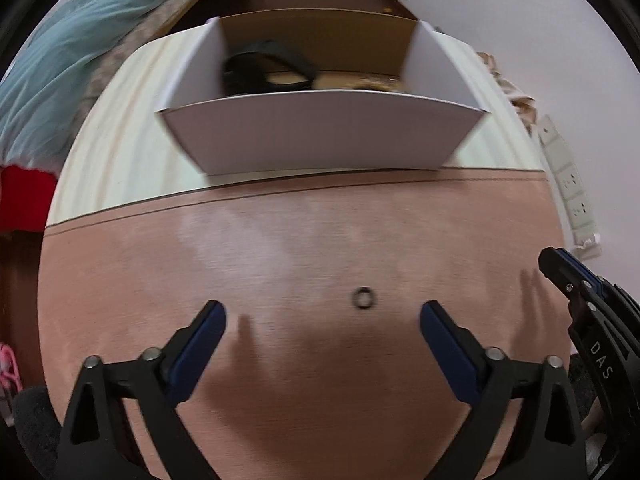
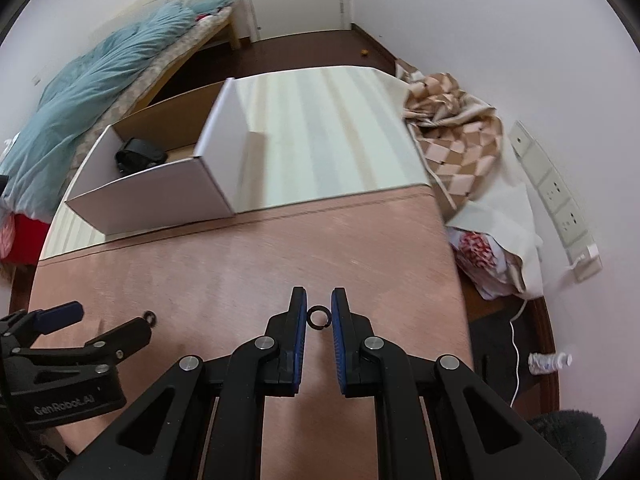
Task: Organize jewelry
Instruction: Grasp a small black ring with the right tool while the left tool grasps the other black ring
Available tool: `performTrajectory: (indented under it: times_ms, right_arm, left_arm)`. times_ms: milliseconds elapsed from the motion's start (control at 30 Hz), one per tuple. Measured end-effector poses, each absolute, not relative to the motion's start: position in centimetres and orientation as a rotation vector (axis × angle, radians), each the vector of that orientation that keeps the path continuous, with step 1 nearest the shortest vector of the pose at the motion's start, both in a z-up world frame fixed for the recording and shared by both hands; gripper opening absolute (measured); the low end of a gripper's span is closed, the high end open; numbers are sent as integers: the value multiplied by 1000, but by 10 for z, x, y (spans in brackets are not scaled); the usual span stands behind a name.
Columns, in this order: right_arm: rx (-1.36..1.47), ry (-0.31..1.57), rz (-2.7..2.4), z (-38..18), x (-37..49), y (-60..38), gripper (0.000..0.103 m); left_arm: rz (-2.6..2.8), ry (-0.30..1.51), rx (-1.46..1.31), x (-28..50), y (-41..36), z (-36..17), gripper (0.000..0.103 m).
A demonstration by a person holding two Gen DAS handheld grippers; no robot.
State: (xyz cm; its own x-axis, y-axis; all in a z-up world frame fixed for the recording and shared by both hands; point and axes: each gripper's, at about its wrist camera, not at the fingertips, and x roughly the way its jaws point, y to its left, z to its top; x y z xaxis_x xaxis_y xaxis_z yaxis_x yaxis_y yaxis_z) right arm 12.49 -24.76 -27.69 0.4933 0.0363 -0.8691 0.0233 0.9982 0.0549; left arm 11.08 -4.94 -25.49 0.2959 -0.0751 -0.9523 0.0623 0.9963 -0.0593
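Rings remain outside the white box (image 2: 160, 188): right gripper (image 2: 319, 312) pinches one ring (image 2: 319, 317), left gripper (image 1: 322, 316) gapes wide over another ring (image 1: 363, 298), lower centre.

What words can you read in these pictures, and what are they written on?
"DAS": white letters on the right tongs' black body, left wrist view.
"GenRobot.AI": on the left tongs' black body, right wrist view.
The small bottle's label is too blurred to read.

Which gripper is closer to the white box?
Hard to call; perhaps the left. The left gripper faces the box across bare table, above a loose ring. The right gripper, pinching another ring, sits right of it.
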Motion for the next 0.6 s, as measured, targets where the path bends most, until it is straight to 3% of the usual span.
performTrajectory:
  times_ms: [100, 333, 433, 600]
  right_arm:
    - [87, 1062, -15, -280, 122, -259, 13]
    - [109, 1072, -35, -286, 120, -268, 13]
    - [114, 1069, -35, -285, 120, -268, 13]
    - [125, 1054, -29, -280, 119, -267, 13]
  left_arm:
    - [-112, 1266, 15, 111, -68, -257, 82]
    - [-133, 1255, 88, 107, -82, -265, 28]
    - [-140, 1243, 93, 107, -88, -264, 13]
    - [-150, 1235, 82, 111, -81, -266, 10]
